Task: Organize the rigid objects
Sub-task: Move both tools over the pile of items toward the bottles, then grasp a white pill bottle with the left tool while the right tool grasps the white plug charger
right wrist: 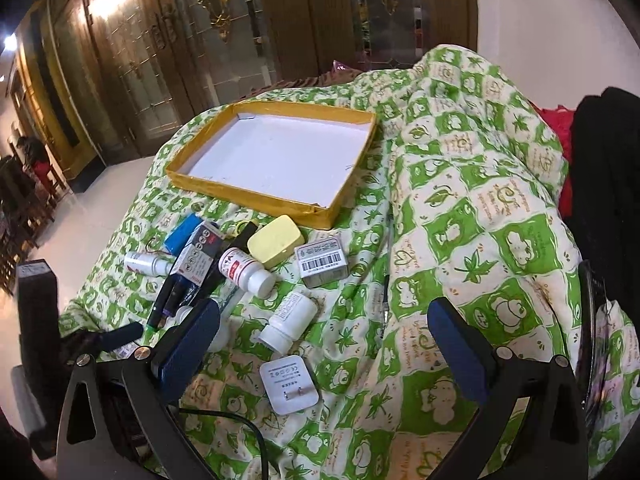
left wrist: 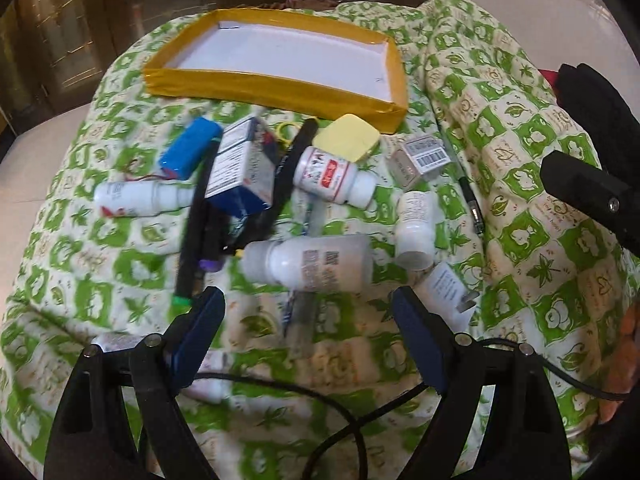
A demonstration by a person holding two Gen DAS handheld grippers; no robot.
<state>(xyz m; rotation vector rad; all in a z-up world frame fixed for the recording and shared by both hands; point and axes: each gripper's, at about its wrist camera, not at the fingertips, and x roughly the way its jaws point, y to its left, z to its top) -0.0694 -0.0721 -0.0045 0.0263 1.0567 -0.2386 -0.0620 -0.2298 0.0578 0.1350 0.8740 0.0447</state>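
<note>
Green-and-cream leaf-print quilt (right wrist: 480, 216) spread over a raised surface, dark wooden doors with gilt glazing (right wrist: 168, 40) behind and pale polished floor to the side. Shallow cardboard tray with yellow-taped walls and white floor (left wrist: 276, 90) lying at the far end of the quilt, nothing inside. Heaped just in front of it: blue cylindrical battery pack with red wire (left wrist: 190, 148), blue-and-white carton (left wrist: 244, 168) tilted over black marker pens (left wrist: 196, 220), pale yellow rounded-square case (left wrist: 346, 136) touching the tray's near corner, small grey box with barcode label (left wrist: 420, 158), white plastic pill bottle with red label (left wrist: 334, 176) on its side. Nearer the cameras, large white plastic bottle with grey printed label (left wrist: 308, 262) lying on its side, a smaller white bottle (left wrist: 414, 224) just beside it, white flat-pin wall charger (right wrist: 289, 384) face up close by. Thin dark pen (left wrist: 466, 188) apart to the right on the quilt.

Left gripper (left wrist: 308, 320) low over the quilt, blue-padded jaws spread wide, nothing between them, the large white bottle just ahead. Right gripper (right wrist: 324, 344) likewise wide apart and empty, the charger lying between and below its fingers. Black cables trailing beneath both.
</note>
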